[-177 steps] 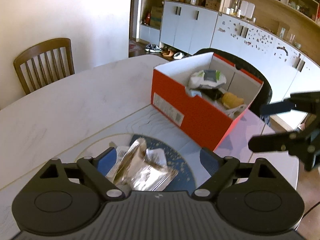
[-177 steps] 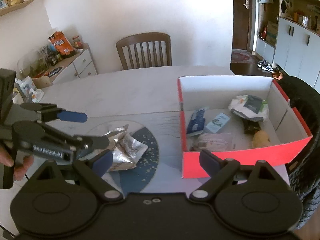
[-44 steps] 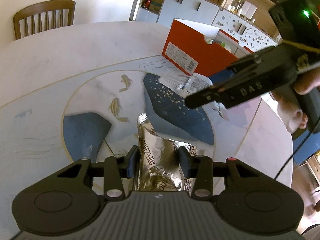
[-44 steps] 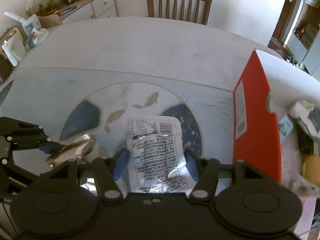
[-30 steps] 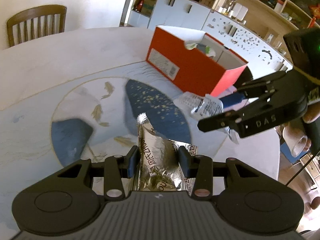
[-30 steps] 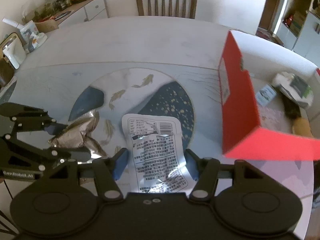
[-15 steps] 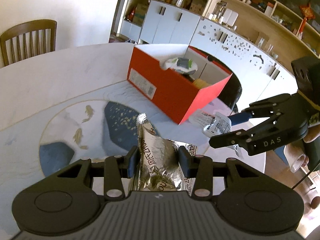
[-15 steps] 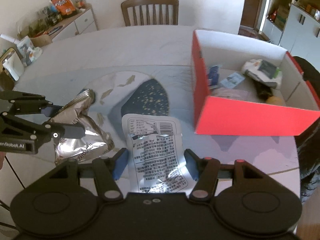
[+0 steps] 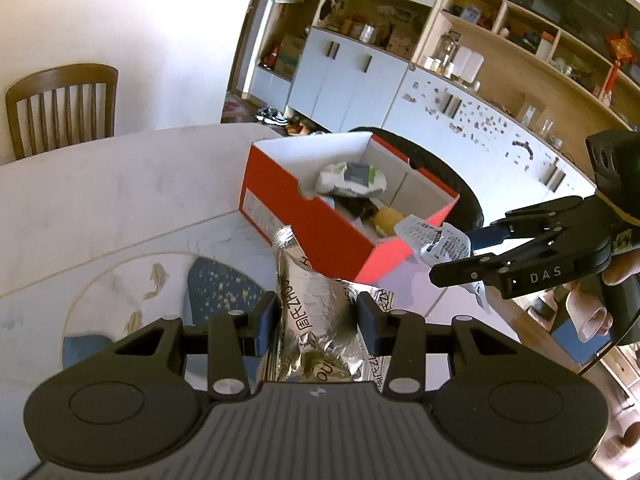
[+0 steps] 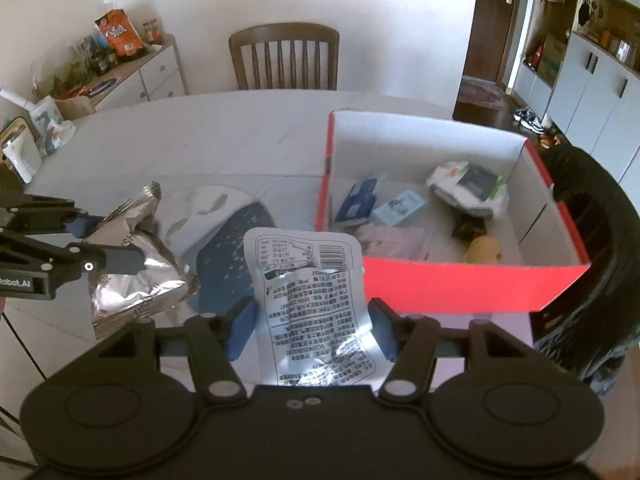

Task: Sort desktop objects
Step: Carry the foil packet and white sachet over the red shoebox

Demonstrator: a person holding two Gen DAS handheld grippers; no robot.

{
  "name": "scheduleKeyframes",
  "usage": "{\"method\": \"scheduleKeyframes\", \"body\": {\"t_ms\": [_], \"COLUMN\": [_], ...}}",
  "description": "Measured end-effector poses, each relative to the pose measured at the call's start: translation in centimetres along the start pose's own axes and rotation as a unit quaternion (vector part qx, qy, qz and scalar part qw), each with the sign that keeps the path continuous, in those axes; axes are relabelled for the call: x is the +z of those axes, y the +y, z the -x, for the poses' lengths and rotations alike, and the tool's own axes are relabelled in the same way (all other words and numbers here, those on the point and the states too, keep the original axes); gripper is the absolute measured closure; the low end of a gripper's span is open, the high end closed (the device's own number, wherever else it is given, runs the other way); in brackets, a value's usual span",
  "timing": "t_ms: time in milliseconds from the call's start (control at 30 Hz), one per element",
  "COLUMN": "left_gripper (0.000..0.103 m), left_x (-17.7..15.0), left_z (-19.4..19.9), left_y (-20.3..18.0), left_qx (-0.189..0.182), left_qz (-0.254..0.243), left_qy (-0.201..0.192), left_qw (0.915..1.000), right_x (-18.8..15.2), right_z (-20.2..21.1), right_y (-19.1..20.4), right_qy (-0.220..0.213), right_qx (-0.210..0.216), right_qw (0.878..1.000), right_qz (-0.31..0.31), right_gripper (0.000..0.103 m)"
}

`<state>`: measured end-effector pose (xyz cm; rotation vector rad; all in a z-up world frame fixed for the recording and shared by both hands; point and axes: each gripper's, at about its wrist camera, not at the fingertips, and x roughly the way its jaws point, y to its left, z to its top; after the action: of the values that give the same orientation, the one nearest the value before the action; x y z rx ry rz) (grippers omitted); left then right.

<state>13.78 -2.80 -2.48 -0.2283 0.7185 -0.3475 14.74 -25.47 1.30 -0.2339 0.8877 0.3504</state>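
Both packs are up off the desk [image 10: 208, 144], near the open red cardboard shoebox [image 10: 472, 280]. Left gripper [image 9: 318, 314] fingers are pinched on the crinkly silver foil snack bag [image 9: 320, 320]; right gripper [image 10: 311, 326] fingers clamp the flat white printed pouch [image 10: 308, 284]. Light, floppy, slick stuff, so I'd grip near an edge seam.

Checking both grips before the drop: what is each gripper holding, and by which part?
Left gripper clamps the silver foil packet across its lower half; right gripper clamps the white printed pouch at its lower sides.

Box [image 10: 472, 284]: red outside, white inside. Foil packet [image 9: 316, 320]: silver. Printed pouch [image 10: 308, 304]: white, black text. Counter [image 10: 208, 140]: white, blue fish pattern.
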Motion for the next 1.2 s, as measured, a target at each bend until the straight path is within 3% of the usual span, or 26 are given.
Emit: {"method": "scheduleKeyframes", "body": {"t_ms": [367,800,1200], "left_gripper": [0.062,0.062,0.062], "left_x": [3.3,8.0,11.6], "left_z": [-2.2,-5.7,-11.6], "left_y": [-1.5,-2.2,-3.9], "left_qx": [0.019,0.036,0.02], "left_qz": [0.015,-0.001,-0.022], "left_qy": [-0.015,-0.02,0.012], "left_qw": [0.9996,0.9992,0.9995], "right_x": [2.4,5.2,7.0], "right_z": [0.0,-1.4,-4.1], "right_y": [-4.8,-10.0,-13.1], "right_qy": [-0.014,-0.017,-0.003], "right_qx": [0.011,0.012,-0.009], "right_qw": [1.0,1.0,1.0], "right_qz": [0.014,0.002,0.002], "right_gripper": [0.042,0.042,0.042]}}
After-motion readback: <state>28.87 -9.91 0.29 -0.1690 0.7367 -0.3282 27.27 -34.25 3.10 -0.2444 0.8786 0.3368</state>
